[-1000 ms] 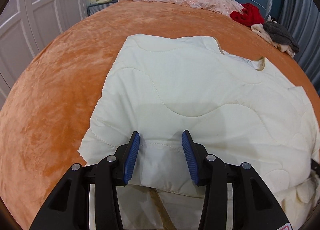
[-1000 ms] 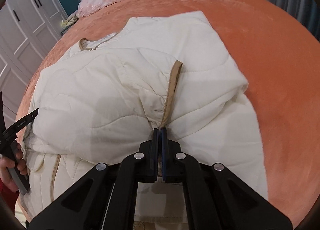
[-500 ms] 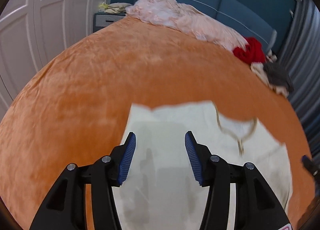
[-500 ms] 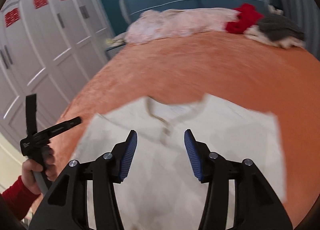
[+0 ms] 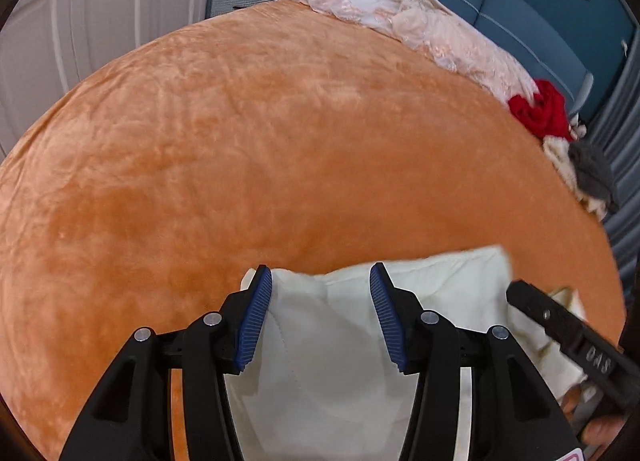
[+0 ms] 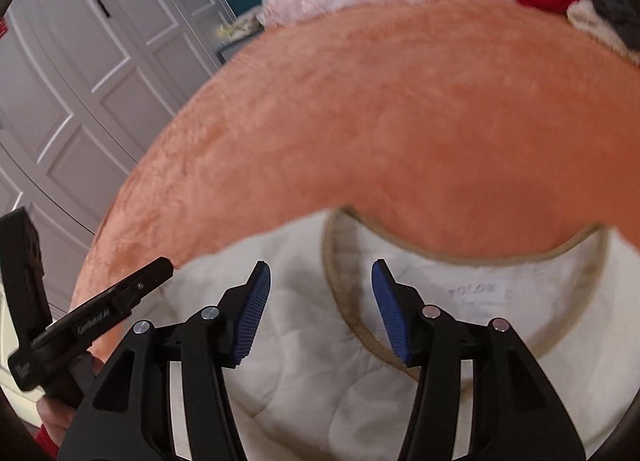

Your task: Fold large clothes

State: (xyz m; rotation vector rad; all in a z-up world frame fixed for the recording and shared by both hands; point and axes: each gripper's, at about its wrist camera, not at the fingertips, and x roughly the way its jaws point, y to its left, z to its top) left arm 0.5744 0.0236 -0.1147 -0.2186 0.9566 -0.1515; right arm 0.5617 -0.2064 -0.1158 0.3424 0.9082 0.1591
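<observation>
A cream quilted jacket lies on the orange bed cover, near its front edge. My left gripper is open and empty above the jacket's far left corner. My right gripper is open and empty above the jacket near its tan-trimmed collar and inner label. The right gripper's body shows at the right of the left wrist view. The left gripper's body shows at the left of the right wrist view.
A pink garment, a red one and a grey and cream pile lie along the far edge of the bed by the blue headboard. White wardrobe doors stand to the left.
The right gripper has opened and let go of the jacket. Both grippers have pulled back and tilted up, so the jacket now shows only low in both views.
</observation>
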